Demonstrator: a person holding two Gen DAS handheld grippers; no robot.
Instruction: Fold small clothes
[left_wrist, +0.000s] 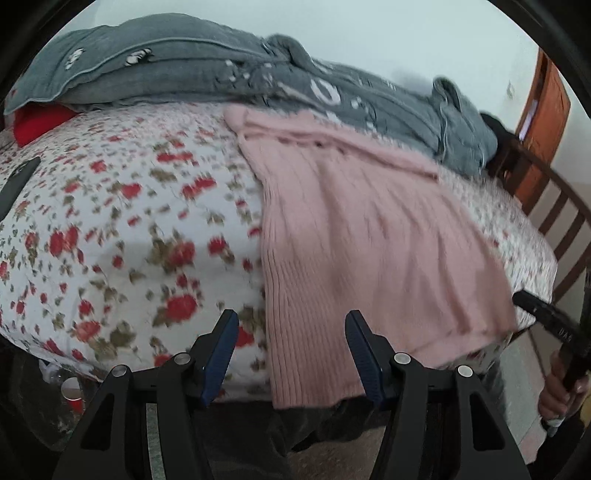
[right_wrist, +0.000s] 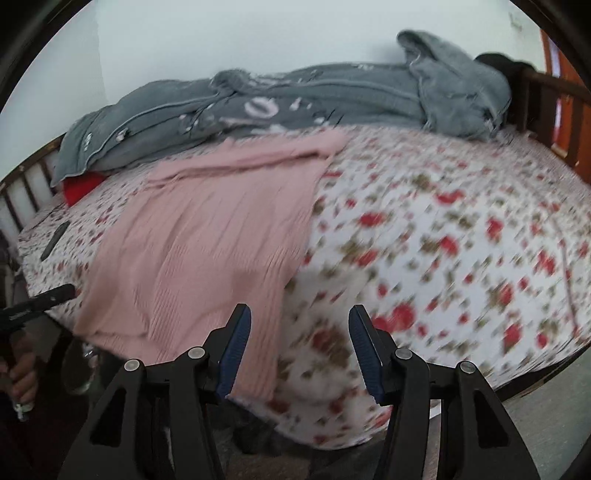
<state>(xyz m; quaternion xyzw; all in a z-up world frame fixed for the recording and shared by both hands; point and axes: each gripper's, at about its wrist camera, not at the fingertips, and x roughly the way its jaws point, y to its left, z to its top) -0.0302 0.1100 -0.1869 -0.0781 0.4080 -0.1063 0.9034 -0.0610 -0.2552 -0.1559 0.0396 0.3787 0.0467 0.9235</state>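
Observation:
A pink ribbed knit garment (left_wrist: 362, 236) lies spread on the floral bedsheet (left_wrist: 122, 229), its lower hem hanging over the bed's near edge. It also shows in the right wrist view (right_wrist: 207, 243). My left gripper (left_wrist: 291, 325) is open and empty, hovering above the garment's lower left corner at the bed edge. My right gripper (right_wrist: 300, 321) is open and empty, hovering above the garment's lower right edge and the sheet (right_wrist: 443, 236). The right gripper's tip shows at the right of the left wrist view (left_wrist: 539, 314), and the left gripper's tip at the left of the right wrist view (right_wrist: 44, 299).
A grey blanket (left_wrist: 221, 70) is bunched along the wall at the back of the bed (right_wrist: 332, 96). A red item (left_wrist: 33, 122) peeks from under it. A dark phone (left_wrist: 18, 184) lies on the sheet. Wooden bed rails (left_wrist: 554, 221) stand at the ends.

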